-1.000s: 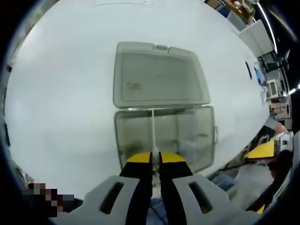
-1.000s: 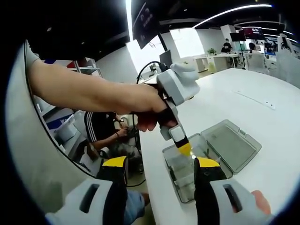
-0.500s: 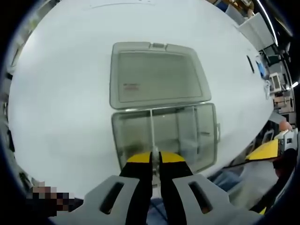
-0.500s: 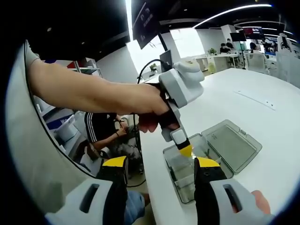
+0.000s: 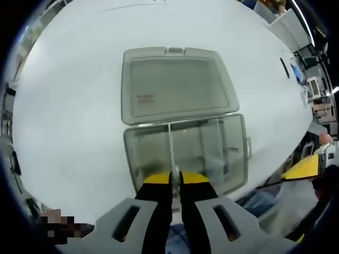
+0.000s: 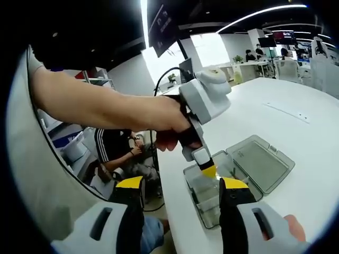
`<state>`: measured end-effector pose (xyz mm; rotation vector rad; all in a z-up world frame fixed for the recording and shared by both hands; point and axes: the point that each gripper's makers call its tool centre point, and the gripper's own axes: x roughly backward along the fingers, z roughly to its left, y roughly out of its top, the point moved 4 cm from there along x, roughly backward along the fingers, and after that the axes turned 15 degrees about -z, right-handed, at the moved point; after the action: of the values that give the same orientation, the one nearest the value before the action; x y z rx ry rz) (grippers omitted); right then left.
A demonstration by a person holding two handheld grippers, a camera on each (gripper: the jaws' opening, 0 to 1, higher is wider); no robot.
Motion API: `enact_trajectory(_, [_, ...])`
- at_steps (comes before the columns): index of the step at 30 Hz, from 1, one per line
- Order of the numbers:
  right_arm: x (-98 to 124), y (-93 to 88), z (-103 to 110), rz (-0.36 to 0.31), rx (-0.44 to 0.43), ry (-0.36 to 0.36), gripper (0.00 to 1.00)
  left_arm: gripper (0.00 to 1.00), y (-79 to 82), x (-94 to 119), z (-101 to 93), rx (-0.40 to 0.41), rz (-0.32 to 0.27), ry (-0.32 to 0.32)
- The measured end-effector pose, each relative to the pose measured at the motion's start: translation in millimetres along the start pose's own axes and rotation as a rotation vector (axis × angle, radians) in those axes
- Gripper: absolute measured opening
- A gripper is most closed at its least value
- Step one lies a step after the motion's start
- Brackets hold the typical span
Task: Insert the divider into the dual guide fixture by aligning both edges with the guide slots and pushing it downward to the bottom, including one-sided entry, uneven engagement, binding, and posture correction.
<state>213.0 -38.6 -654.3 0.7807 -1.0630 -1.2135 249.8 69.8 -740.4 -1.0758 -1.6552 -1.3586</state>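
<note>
White table (image 5: pixel 69 106) — left tool (image 5: pixel 175 178) pinches divider (image 5: pixel 171 148) in box (image 5: pixel 185 153).

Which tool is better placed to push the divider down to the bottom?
The left tool: it is shut on the divider directly above the clear box. The right tool hangs open off to the side.

Right gripper (image 6: pixel 183 185) jaws spread wide, nothing between them. Ahead of them the left gripper (image 6: pixel 209 170), held in a hand (image 6: pixel 172 124), points down into the clear box (image 6: pixel 212 203) on the white table (image 6: pixel 265 121); lid (image 6: pixel 259 161) lies open beyond.
</note>
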Motion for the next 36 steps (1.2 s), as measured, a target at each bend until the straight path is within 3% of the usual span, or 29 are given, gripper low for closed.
enact_trajectory(15, [4.1,-1.7,-3.6,0.006,-0.008,-0.016,0.54,0.01,-2.4,-7.6,-3.2,-0.073,0.036,0.054])
enact_trajectory(36, [5.9,-3.1,-2.9,0.019,-0.014,-0.023,0.54,0.01,-8.3,-17.6,-2.1,-0.105,0.016,0.077])
